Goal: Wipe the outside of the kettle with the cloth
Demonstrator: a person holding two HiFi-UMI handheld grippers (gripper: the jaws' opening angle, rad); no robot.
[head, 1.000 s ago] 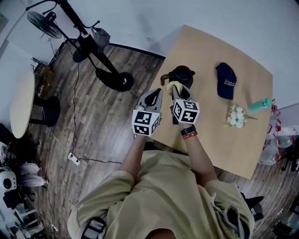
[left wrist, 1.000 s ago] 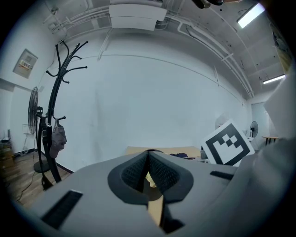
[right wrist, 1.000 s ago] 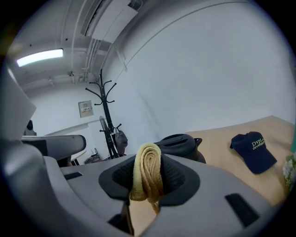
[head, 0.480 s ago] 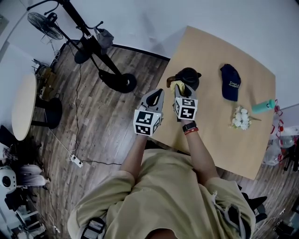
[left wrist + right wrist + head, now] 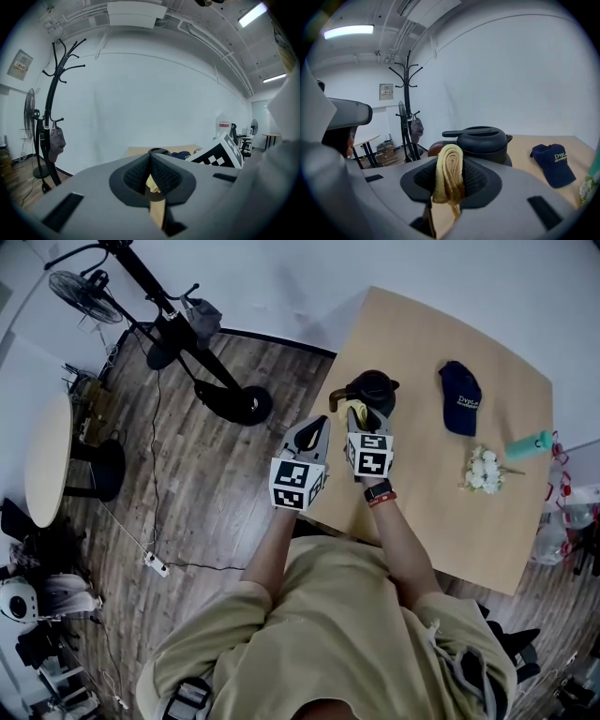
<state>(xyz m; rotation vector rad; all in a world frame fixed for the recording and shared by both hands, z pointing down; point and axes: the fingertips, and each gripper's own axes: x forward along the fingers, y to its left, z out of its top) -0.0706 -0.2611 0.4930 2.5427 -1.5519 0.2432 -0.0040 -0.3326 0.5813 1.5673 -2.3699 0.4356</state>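
The black kettle (image 5: 373, 393) stands near the wooden table's left edge, lid on, handle (image 5: 337, 397) pointing left. My right gripper (image 5: 357, 416) is shut on a folded yellow cloth (image 5: 351, 412) held right at the kettle's near side; contact cannot be told. In the right gripper view the cloth (image 5: 448, 178) sticks up between the jaws of the right gripper (image 5: 449, 165), with the kettle (image 5: 483, 141) just behind. My left gripper (image 5: 317, 426) hovers at the table's left edge, beside the right one. Seen in its own view, the left gripper (image 5: 150, 161) is shut on nothing.
On the table (image 5: 450, 521) lie a navy cap (image 5: 459, 397), a white flower bunch (image 5: 482, 471) and a teal bottle (image 5: 527, 444) to the right of the kettle. On the floor to the left stand a coat stand (image 5: 202, 381), a fan (image 5: 80, 287) and a round table (image 5: 47, 456).
My right gripper has edged forward with the cloth, closer to the kettle's near side. The left gripper has hardly moved.
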